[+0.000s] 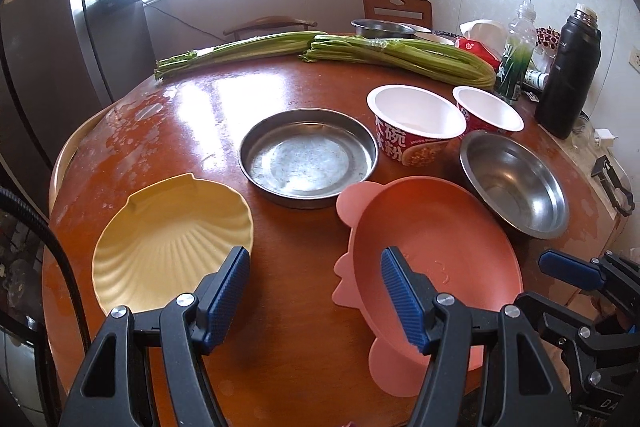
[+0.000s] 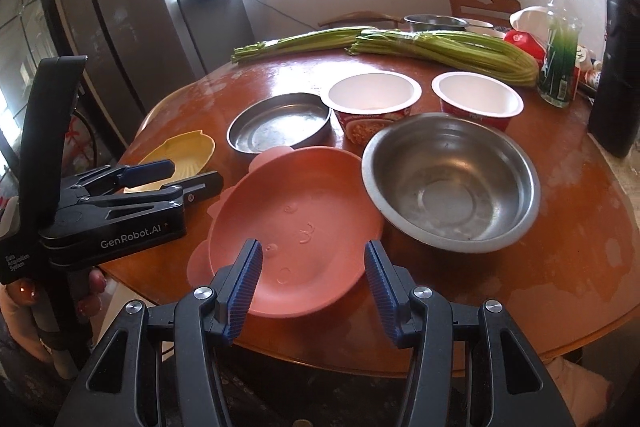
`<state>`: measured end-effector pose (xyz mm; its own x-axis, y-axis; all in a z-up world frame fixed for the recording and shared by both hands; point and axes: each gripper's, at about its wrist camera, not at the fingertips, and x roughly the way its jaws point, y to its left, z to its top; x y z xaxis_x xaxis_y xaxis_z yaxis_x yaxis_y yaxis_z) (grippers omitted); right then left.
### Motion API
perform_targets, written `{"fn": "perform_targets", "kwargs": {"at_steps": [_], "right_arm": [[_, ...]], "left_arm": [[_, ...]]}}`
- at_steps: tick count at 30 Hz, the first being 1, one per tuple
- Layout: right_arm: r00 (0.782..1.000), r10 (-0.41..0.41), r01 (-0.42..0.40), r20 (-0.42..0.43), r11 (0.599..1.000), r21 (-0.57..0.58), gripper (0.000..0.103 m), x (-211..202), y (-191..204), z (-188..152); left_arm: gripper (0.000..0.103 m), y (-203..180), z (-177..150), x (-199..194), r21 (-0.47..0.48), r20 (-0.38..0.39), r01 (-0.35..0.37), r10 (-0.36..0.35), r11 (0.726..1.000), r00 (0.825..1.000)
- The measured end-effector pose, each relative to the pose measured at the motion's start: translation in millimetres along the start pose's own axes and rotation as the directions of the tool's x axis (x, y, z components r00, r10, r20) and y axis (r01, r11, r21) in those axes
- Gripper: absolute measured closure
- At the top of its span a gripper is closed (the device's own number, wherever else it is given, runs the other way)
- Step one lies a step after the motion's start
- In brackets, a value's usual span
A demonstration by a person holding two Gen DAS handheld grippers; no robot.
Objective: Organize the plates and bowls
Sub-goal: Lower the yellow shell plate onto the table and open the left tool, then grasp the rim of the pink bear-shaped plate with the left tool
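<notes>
Table: a round, reddish-brown table (image 2: 560, 227), glossy and scuffed pale in patches, carries everything.
Pink plate: a pink plate (image 2: 296, 231) with little ears on its rim sits at the near edge of the table, slightly overhanging it.
Yellow plate: a shell-shaped yellow plate (image 1: 172, 239) lies at the near left edge, well apart from the pink one.
Steel pan: a flat-bottomed round steel pan (image 1: 308, 157) rests toward the middle, just behind the pink plate's eared rim.
Steel bowl: a deeper steel bowl (image 2: 452, 183) stands just beside the pink plate on its right; from the left wrist view I cannot tell whether the rims touch.
Noodle cups: two red paper noodle cups, white inside, stand behind the steel pieces; the left cup (image 1: 416, 125) sits just beside the pan, the right cup (image 2: 478, 99) behind the bowl.
Celery: two long bunches of celery (image 1: 400, 57) lie across the far side of the table.
Far right edge: a clear bottle (image 2: 560, 47) and a dark flask (image 1: 568, 75) stand there.
Left gripper: the left gripper (image 1: 314, 291) hangs over the near edge between the two plates, jaws apart, nothing between them.
Right gripper: the right gripper (image 2: 314, 283) is released too, its blue pads spread over the near rim of the pink plate without pressing on it.
</notes>
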<state>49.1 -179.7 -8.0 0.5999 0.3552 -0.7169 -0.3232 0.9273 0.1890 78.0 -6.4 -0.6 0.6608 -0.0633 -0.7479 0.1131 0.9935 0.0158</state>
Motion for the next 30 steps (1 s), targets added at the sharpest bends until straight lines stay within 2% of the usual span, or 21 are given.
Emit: {"fn": "perform_targets", "kwargs": {"at_steps": [4, 8, 15, 23, 30], "right_arm": [[1.000, -0.001, 0.001, -0.022, 1.000, 0.020, 0.048, 5.1, -5.5, -3.0], [0.999, -0.001, 0.002, -0.050, 1.000, 0.030, 0.048, 14.3, -7.9, -5.7], [0.998, -0.001, 0.003, -0.068, 0.999, 0.032, 0.048, 29.6, -11.4, -5.7], [0.996, -0.019, 0.019, -0.087, 1.000, 0.000, 0.048, 44.5, -7.0, -3.7], [0.996, -0.032, 0.028, -0.081, 0.998, -0.048, 0.047, 47.1, 0.7, -4.2]], "left_arm": [[0.035, -10.6, -0.1, 7.0, 0.022, -0.008, 0.020, -0.019, 1.000, 1.000], [0.035, -14.1, -1.1, 19.2, 0.005, -0.043, 0.044, -0.043, 0.999, 0.998], [0.035, -17.2, -4.1, 36.3, 0.000, -0.079, 0.036, -0.036, 0.999, 0.996], [0.036, -23.4, -7.0, 46.9, -0.003, -0.108, 0.088, -0.088, 0.996, 0.990], [0.045, -24.9, -8.8, 48.0, -0.018, -0.105, 0.105, -0.107, 0.994, 0.989]]}}
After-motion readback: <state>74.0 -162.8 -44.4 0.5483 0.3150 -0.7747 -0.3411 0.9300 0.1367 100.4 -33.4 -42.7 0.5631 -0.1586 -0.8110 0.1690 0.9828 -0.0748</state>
